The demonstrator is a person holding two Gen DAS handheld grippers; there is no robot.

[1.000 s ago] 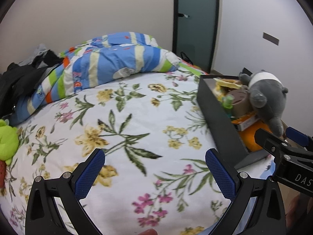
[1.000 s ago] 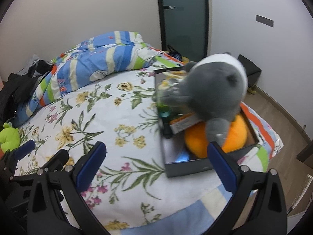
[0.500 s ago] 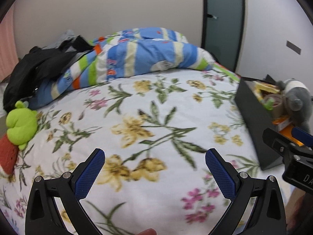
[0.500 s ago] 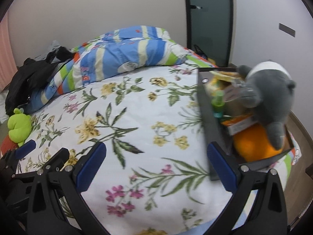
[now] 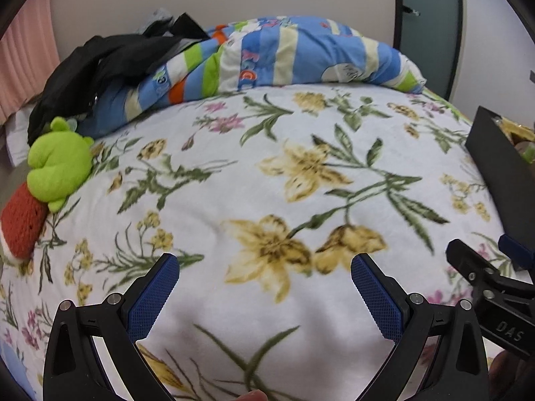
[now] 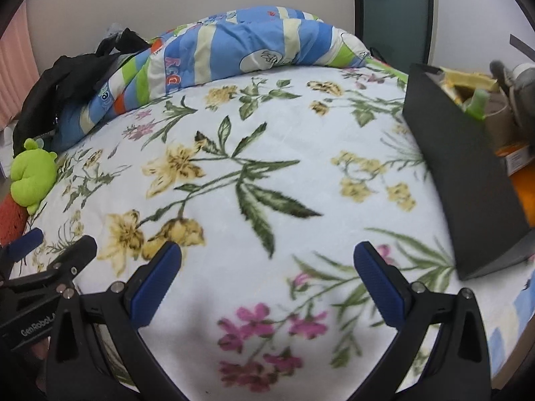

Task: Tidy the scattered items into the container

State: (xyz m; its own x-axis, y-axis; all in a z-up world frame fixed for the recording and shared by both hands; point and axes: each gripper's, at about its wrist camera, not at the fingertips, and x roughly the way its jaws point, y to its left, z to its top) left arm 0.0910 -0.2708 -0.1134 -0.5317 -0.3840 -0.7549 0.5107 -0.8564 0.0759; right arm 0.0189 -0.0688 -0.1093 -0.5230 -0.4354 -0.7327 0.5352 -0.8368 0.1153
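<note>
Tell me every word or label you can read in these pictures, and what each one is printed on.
"DAS": white letters on the right gripper body, cut off at the picture's edge.
"GenRoboL": white letters on the left gripper body, partly hidden behind the nearer tool.
Red letters on the striped pillow: creased and partly folded, not readable for sure.
Label on an orange box in the black bin: too blurred to read.

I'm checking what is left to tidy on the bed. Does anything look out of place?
Yes. A green plush toy lies alone at the bed's left edge, beside something red knitted, far from the black container on the right, which already holds other items. Nothing looks spilled or damaged.
</note>
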